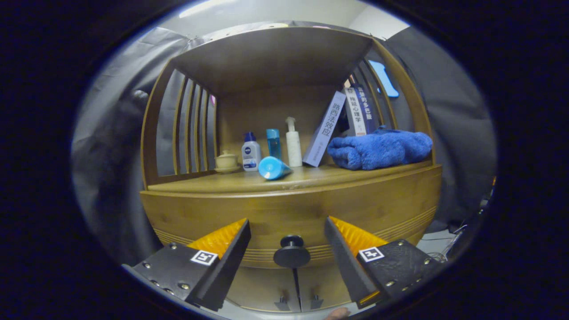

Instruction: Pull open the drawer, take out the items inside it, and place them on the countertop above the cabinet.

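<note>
Straddling the drawer's round knob (291, 253), your gripper (287, 233) has its fingers spread wide apart, neither touching it, lined up to close on it; the drawer front (293, 211) sits flush under the countertop (306, 178), apparently shut

I face a wooden cabinet (293, 209) with a slatted-sided open shelf (271, 58) above its countertop. Grey-black cloth (115, 133) hangs to either side as the booth's wall. Above it I see a pale ceiling (284, 11) with a bright strip light (209, 8). Cables (449, 249) trail on the pale floor beside the cabinet.
</note>
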`<state>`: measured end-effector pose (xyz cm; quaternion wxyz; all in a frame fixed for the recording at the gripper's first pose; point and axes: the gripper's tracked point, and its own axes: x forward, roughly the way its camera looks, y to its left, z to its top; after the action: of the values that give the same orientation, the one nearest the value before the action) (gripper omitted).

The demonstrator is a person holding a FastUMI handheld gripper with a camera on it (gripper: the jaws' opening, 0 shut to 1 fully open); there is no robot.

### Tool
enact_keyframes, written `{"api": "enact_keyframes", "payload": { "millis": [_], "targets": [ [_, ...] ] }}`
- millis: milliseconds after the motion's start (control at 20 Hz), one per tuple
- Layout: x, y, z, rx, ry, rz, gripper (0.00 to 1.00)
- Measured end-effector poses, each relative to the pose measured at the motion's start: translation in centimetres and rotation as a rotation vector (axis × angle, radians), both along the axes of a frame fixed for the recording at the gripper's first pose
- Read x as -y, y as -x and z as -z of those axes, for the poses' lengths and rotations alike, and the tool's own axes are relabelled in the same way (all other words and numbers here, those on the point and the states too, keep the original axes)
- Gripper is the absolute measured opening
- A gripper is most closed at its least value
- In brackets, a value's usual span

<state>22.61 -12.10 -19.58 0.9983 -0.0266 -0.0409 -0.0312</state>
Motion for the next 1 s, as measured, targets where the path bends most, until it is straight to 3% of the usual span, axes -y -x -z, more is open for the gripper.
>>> {"api": "enact_keyframes", "payload": {
  "millis": [100, 650, 1000],
  "targets": [
    [0.3, 3.1, -2.0, 0.011, 0.044, 0.036, 0.99],
    [-3.3, 17.8, -13.5, 0.105, 0.253, 0.042, 1.0],
    [-8.6, 24.0, -20.1, 0.121, 0.207, -0.069, 0.99]
  ]
}}
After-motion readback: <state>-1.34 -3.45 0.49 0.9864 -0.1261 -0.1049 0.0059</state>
